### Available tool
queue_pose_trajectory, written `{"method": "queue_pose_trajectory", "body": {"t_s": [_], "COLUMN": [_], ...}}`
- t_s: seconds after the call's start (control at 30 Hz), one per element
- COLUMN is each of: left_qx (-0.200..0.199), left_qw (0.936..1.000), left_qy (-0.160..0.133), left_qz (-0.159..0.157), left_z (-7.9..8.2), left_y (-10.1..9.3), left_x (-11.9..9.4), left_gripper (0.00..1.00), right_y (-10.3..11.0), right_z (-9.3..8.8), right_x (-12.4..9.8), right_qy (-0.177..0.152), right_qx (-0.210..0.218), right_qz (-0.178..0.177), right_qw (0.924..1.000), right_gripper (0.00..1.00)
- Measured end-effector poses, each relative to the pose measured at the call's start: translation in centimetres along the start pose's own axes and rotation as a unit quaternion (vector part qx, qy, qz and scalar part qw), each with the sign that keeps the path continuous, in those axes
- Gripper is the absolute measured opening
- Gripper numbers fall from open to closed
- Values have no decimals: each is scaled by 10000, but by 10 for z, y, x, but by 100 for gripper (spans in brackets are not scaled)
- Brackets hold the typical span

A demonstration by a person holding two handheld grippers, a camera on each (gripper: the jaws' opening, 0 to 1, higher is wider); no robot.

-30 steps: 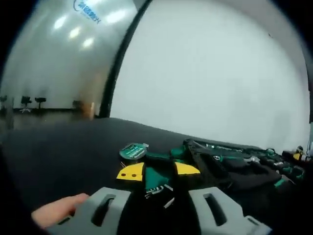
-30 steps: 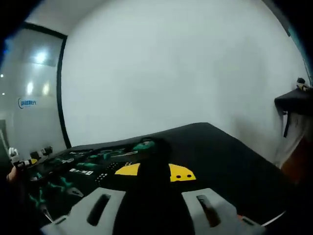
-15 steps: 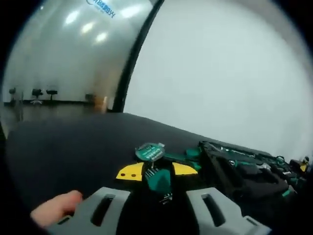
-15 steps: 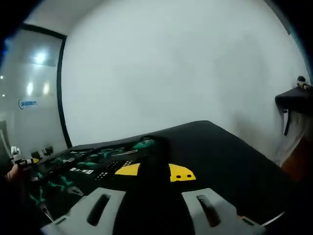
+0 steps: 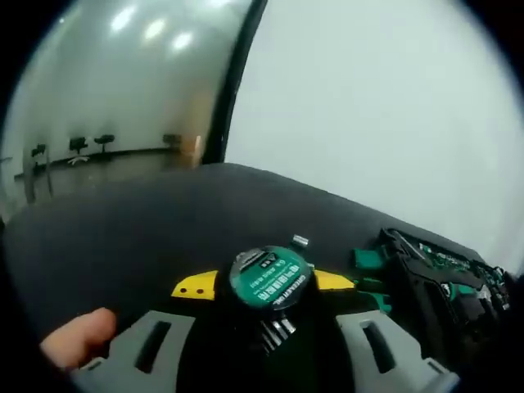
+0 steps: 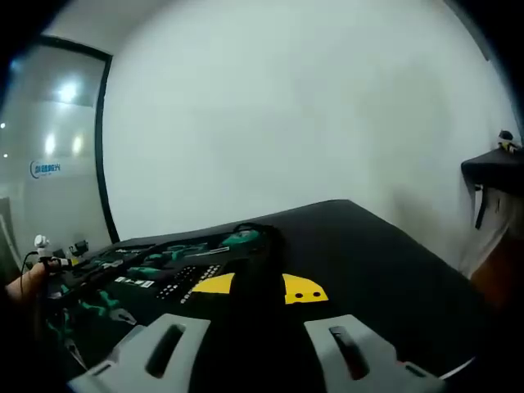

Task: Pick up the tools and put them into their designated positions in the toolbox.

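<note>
A round green tool point(image 5: 268, 278) with a printed label and short metal bits under it sits on the black table between the yellow pads point(image 5: 195, 286) of my left gripper point(image 5: 264, 284), whose jaws stand apart on either side of it. The open black toolbox point(image 5: 426, 282) lies just to its right, with green-handled tools in its slots. In the right gripper view the toolbox point(image 6: 139, 278) spreads to the left. My right gripper point(image 6: 259, 286) is shut on the toolbox's dark near edge, which runs up between the yellow pads point(image 6: 304, 289) to a green tool end point(image 6: 243, 239).
The black table point(image 5: 123, 229) stretches left and far of the green tool, and to the right of the box point(image 6: 385, 270). A fingertip point(image 5: 78, 340) shows beside the left jaw. A hand point(image 6: 20, 282) shows at the toolbox's far left. White wall behind.
The left gripper view has closed in on the round green tool and tipped down onto it. The left pads stand wider apart. The right gripper view has hardly changed.
</note>
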State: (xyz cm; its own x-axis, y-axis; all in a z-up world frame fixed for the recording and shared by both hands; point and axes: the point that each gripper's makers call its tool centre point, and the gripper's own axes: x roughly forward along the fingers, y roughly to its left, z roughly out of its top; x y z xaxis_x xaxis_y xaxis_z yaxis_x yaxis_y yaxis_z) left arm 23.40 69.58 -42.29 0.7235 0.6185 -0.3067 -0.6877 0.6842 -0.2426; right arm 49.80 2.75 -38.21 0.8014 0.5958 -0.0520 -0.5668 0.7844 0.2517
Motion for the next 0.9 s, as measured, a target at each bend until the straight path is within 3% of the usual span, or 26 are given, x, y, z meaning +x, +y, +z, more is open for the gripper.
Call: {"method": "queue_pose_trajectory", "body": {"t_s": [0.03,0.1,0.13,0.17,0.23,0.3,0.33,0.37,0.4,0.43,0.5,0.53,0.6,0.63,0.7,0.9], "left_qx": [79,9,-299,-488,-75,659,912,956,1219,1443,1883,2053,2062,2067,2094,2289], "left_qw": [9999,9978,9942,9891,9915,9857,9803,9788,9694,9607,9451,9362,9277,9248,9248,9200], "left_qy": [-116,-574,-844,-934,-809,-721,-487,-434,-418,-440,-340,-114,339,490,715,1025], "left_qz": [16,-336,-593,-1027,-1017,-1370,-1686,-1759,-2088,-2331,-2650,-2851,-3094,-3157,-3095,-3012], "left_z": [4,19,32,41,47,50,43,41,35,30,8,-11,-44,-56,-73,-92], "left_y": [0,-11,-20,-38,-54,-97,-129,-139,-175,-199,-246,-269,-299,-307,-317,-325], "left_x": [-4,-14,-29,-49,-76,-104,-120,-124,-137,-146,-158,-161,-159,-157,-146,-135], "left_gripper": [32,32,32,32,32,32,32,32,32,32,32,32,32,32,32,32], "right_y": [1,1,2,2,6,7,7,7,6,6,6,6,6,6,4,7], "right_z": [0,-1,-2,-4,-7,-7,-7,-7,-7,-6,-6,-6,-5,-5,-4,-6], "right_x": [0,0,1,2,3,4,3,3,3,2,1,1,-2,-3,-3,-2], "right_qy": [-6,-4,18,51,114,122,116,106,92,82,67,63,33,18,2,31], "right_qx": [3,21,15,-9,-90,-126,-123,-107,-69,-44,-22,-22,-14,-6,30,-4], "right_qz": [2,7,9,13,47,77,83,83,84,86,91,95,93,85,74,139], "right_qw": [10000,10000,10000,10000,9999,9998,9998,9999,9999,9999,9999,9999,10000,10000,10000,9999], "right_gripper": [18,18,18,18,18,18,18,18,18,18,18,18,18,18,18,18]}}
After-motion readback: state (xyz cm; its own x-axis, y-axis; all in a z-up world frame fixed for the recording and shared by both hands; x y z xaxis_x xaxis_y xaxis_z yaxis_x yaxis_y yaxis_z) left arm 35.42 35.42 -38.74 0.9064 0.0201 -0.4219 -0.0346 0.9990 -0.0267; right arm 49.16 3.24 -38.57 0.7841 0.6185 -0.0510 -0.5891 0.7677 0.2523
